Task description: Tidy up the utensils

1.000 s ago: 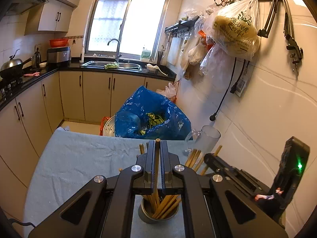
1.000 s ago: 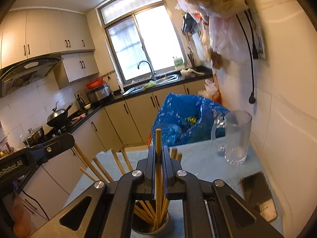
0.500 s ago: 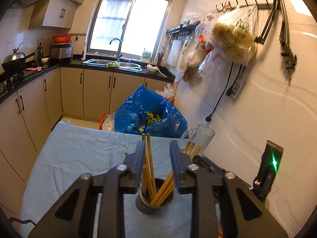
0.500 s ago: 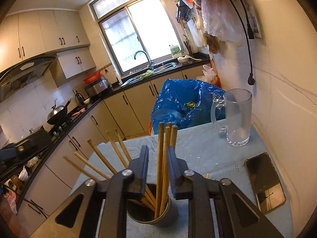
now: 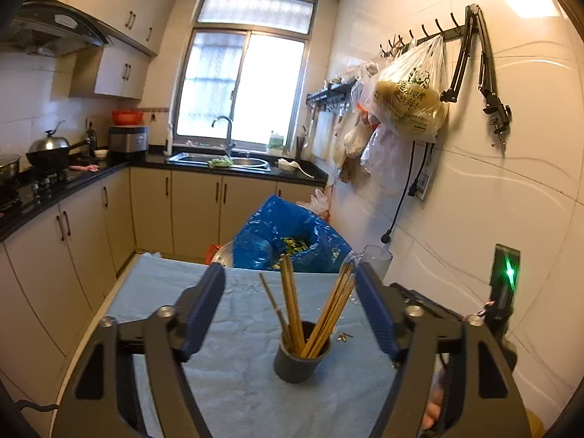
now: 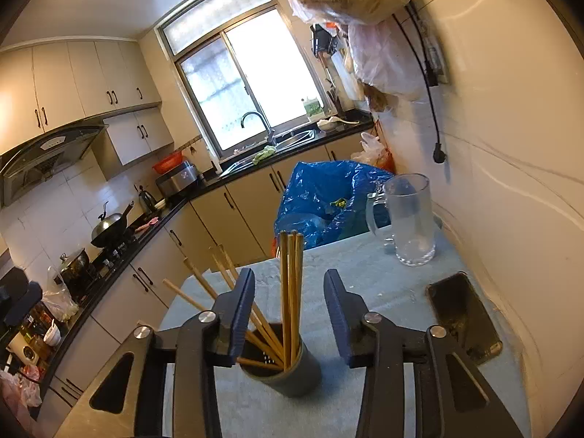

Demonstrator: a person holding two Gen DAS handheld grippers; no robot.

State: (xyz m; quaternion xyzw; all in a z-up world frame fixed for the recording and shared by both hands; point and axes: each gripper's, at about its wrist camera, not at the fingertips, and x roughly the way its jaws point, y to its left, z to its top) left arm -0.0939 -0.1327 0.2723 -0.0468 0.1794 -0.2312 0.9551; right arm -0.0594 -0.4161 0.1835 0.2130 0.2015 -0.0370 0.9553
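Observation:
A grey cup (image 5: 301, 359) stands on the cloth-covered table (image 5: 175, 284) and holds several wooden chopsticks (image 5: 292, 303). My left gripper (image 5: 290, 292) is open and empty, its blue pads wide apart on either side of the chopsticks, a little in front of the cup. In the right wrist view the same cup (image 6: 288, 372) and chopsticks (image 6: 291, 292) sit between the pads of my right gripper (image 6: 288, 292), which is open and empty.
A glass mug (image 6: 410, 221) stands at the far right of the table by the wall. A phone (image 6: 463, 317) lies near it. A blue bag (image 5: 292, 241) sits beyond the far table edge. Plastic bags (image 5: 408, 98) hang on the right wall.
Both grippers were shut on chopsticks over the cup. They have let go, opened wide and drawn back. The chopsticks now stand in the cup.

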